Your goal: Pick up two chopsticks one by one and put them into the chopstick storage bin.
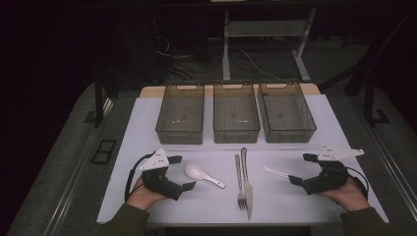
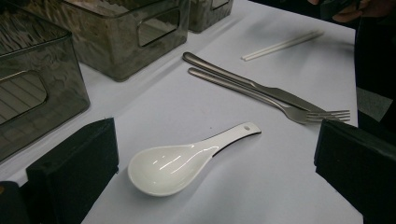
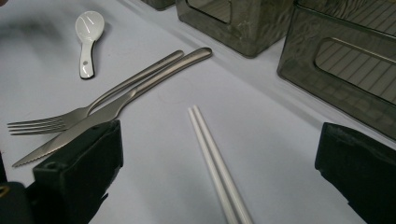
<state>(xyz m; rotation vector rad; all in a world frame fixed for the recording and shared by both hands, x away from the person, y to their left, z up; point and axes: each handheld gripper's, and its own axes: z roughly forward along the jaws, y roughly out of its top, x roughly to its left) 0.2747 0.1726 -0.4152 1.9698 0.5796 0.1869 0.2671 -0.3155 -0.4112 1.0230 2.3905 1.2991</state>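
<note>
On the white surface (image 1: 147, 118), the left gripper (image 1: 179, 172) rests at about 8 o'clock, its jaws spread wide with nothing between them. Just beside it, toward 3 o'clock, lies the white ceramic spoon (image 1: 203, 174); in the left gripper view the spoon (image 2: 187, 160) lies between the two jaws, bowl nearest the camera, touching neither. The right gripper (image 1: 302, 168) sits at about 4 o'clock, jaws likewise spread and empty. The white chopsticks (image 1: 276, 171) lie side by side just off its tips; in the right gripper view the chopsticks (image 3: 217, 165) run up between the jaws. A fork (image 1: 239, 182) and a knife (image 1: 247, 182) lie together at 6 o'clock. Three smoky bins (image 1: 236, 112) stand in a row at 12 o'clock.
</note>
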